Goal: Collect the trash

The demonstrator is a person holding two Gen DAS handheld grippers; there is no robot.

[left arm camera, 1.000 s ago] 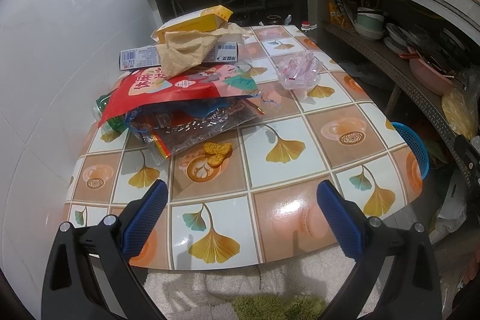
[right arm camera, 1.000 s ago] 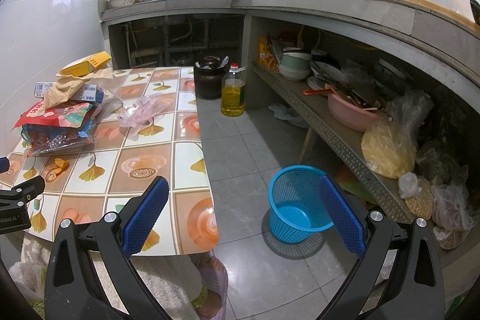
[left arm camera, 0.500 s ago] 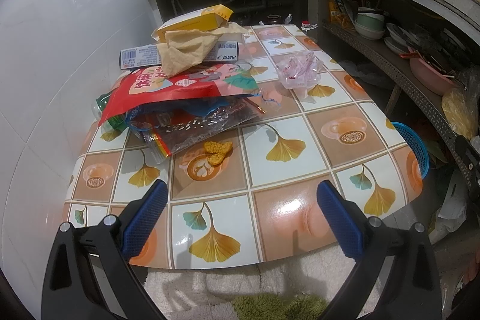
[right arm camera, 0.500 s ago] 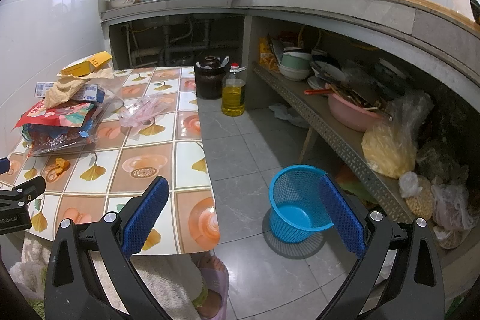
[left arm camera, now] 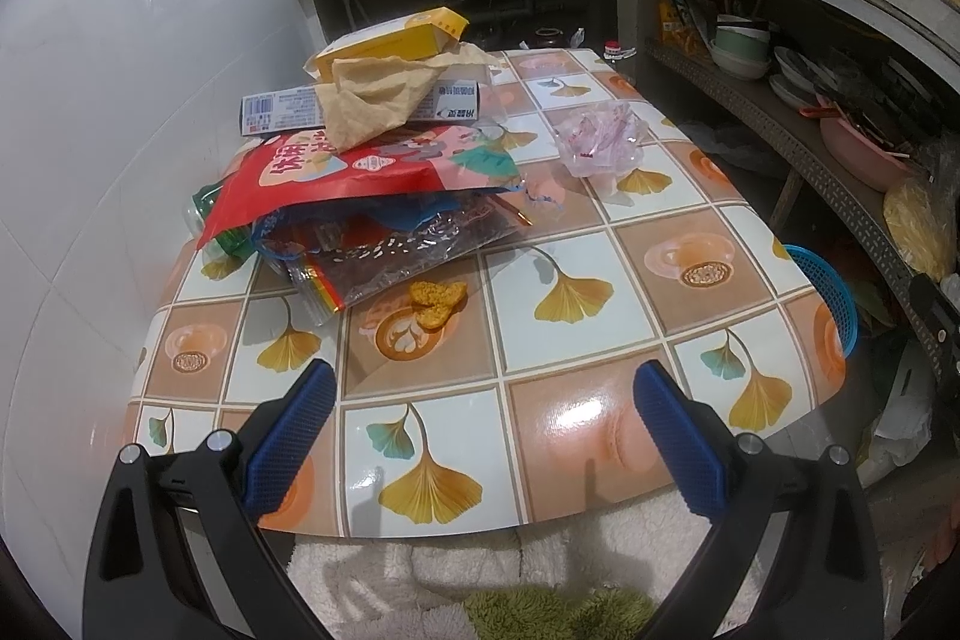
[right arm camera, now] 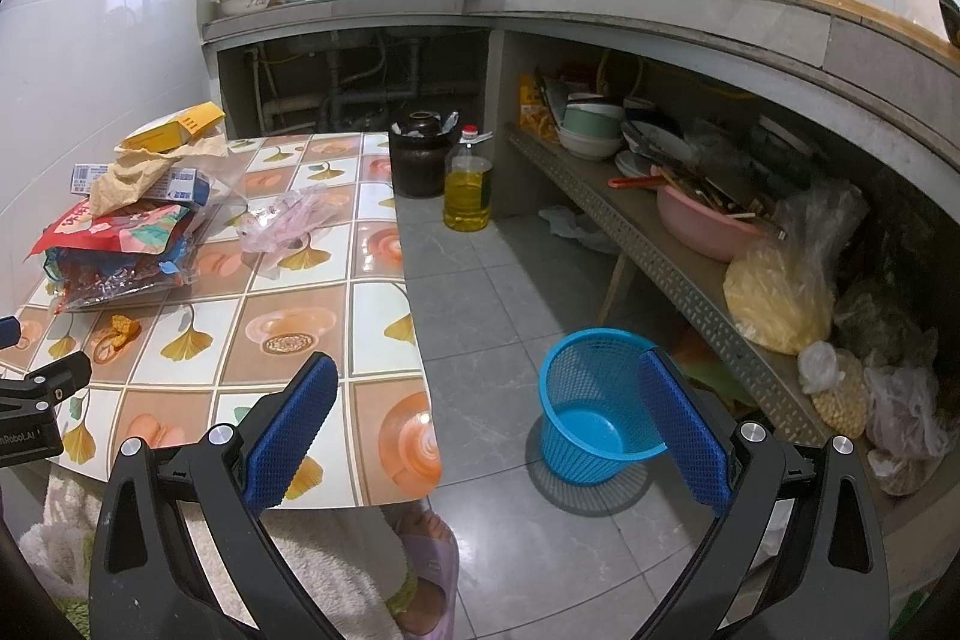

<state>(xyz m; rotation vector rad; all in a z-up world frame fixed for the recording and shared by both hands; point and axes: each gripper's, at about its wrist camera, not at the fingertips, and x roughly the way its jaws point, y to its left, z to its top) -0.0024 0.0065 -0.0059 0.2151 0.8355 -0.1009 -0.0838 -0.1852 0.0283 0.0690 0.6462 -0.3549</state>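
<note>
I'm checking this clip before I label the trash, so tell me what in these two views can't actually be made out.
- Green item under the red snack bag, left wrist view: mostly covered, so what it is stays unclear.
- Clear bag contents: glare and the red bag hide them.
- Blue basket, left wrist view: the table edge hides most of it; its far half is screened by a finger of the right gripper in the right wrist view.
- Print on the blue-and-white box: too small.
</note>
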